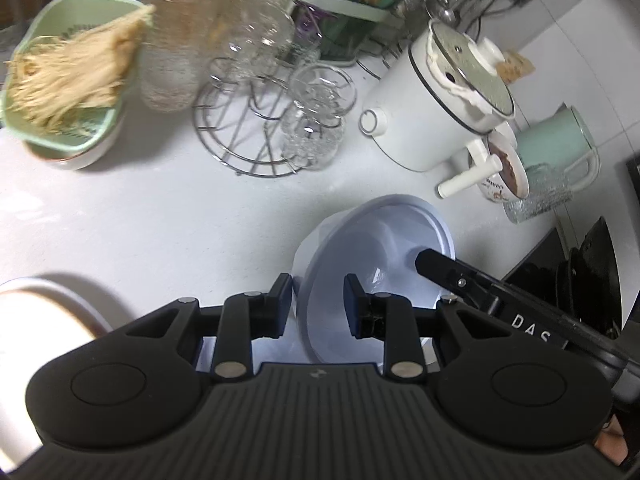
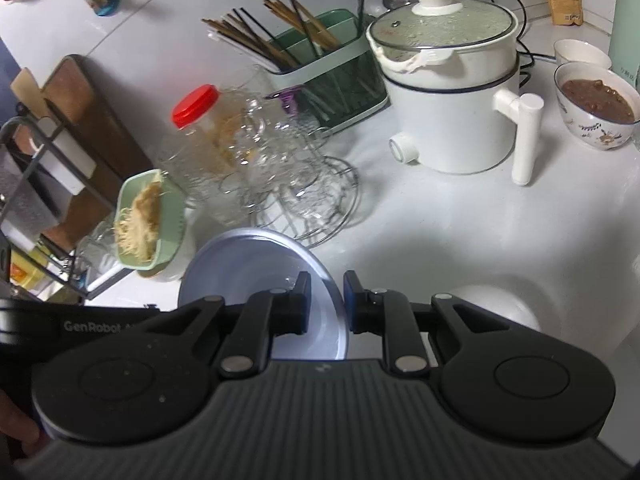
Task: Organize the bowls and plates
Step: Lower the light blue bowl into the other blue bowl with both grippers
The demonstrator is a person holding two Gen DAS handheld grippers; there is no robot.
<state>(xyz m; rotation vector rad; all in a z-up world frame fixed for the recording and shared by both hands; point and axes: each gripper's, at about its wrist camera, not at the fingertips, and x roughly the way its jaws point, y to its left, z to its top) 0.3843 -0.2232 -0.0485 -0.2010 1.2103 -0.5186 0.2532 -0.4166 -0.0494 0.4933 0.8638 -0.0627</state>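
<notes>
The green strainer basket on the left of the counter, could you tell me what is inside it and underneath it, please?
Inside the green strainer basket lies a heap of pale shredded strands. It sits in a white bowl; only the bowl's rim shows, so what the bowl contains is hidden.

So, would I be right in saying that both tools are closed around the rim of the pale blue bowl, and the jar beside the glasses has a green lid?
Not quite: the jar's lid is red, not green, as the right wrist view shows. The rest holds: the left tool and the right tool both straddle the rim of the pale blue bowl, and the jar stands beside the glasses.
</notes>
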